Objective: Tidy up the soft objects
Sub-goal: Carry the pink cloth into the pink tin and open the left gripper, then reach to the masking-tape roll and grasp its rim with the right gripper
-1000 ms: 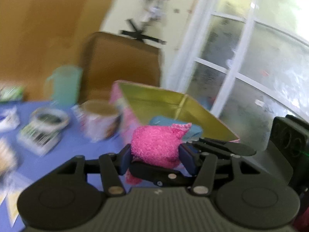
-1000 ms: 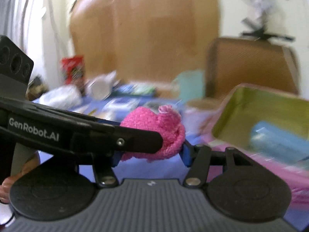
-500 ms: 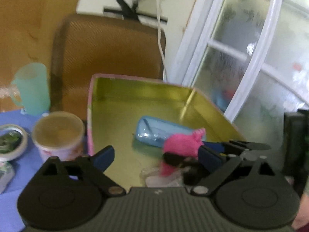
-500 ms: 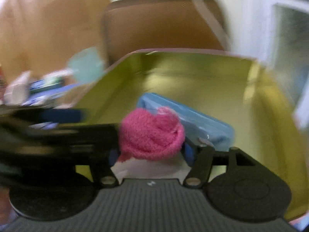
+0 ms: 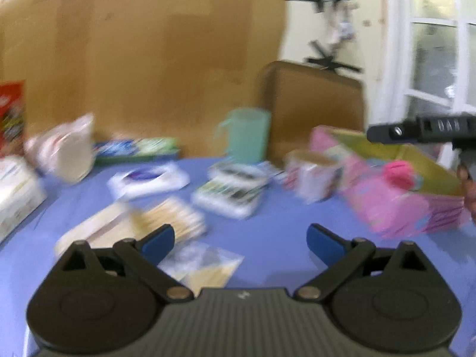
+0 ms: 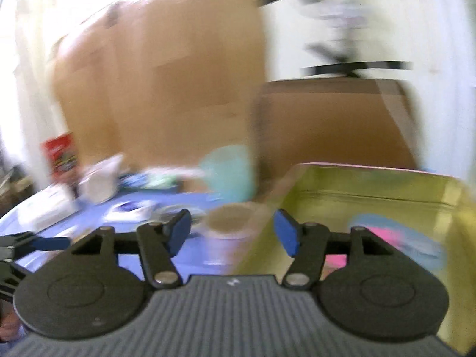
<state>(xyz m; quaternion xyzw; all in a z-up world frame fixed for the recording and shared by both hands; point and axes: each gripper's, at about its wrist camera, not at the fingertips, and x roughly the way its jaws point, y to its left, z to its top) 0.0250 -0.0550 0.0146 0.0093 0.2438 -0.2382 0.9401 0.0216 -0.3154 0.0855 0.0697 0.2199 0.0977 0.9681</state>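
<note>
Now both grippers are empty, with jaws spread apart: the left gripper (image 5: 239, 239) hangs over the blue table (image 5: 267, 238), and the right gripper (image 6: 232, 232) is at the near edge of the pink box (image 5: 395, 205). The pink soft ball (image 5: 397, 170) lies inside this box, beside a light blue object (image 6: 395, 232).

I think the risk is the crowded table. Both views are blurred, so a quick sweep toward the next soft item could knock the paper cup (image 5: 312, 175) or the green mug (image 5: 245, 134), which stand just beside the box.

The left view shows the whole table with its packets and the box from outside. The right view shows the yellow inside of the box.
</note>
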